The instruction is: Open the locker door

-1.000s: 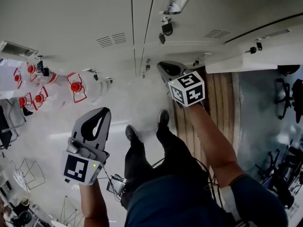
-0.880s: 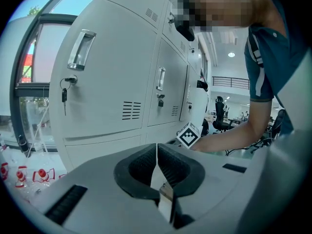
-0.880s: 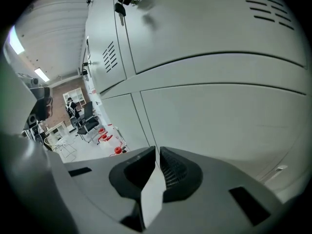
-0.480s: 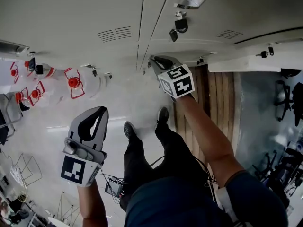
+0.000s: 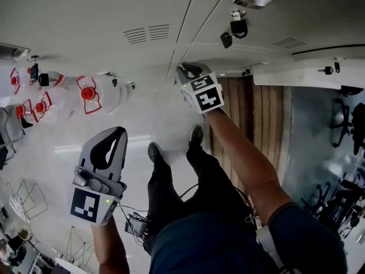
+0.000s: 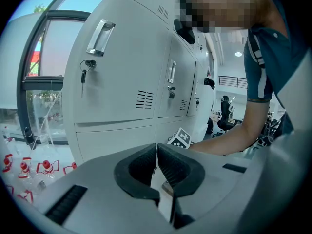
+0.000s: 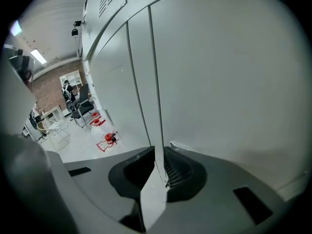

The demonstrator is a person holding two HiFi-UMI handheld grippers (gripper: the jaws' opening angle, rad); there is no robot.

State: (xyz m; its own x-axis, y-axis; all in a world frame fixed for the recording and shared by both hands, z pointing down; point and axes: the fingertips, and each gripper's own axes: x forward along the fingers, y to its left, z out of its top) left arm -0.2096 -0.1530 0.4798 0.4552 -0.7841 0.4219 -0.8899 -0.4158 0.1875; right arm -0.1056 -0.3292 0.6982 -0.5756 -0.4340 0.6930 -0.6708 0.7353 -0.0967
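Showing the approach to the lockers (image 5: 85, 16). Over the last second the right hand-held gripper (image 5: 183, 68) has dropped down the locker front to a vertical seam in the bottom row. Its jaws are closed together on nothing, close to the locker door (image 7: 219, 82) right of that seam. The left hand-held gripper (image 5: 116, 133), likewise closed and empty, has sunk slightly and hangs well apart, above the floor (image 5: 148, 119). Judged: reaching stage, with the door not yet opened. Counts: two hand-held grippers; two vent grilles (image 5: 147, 34) in the head view; two door handles (image 6: 100, 35) in the left gripper view.
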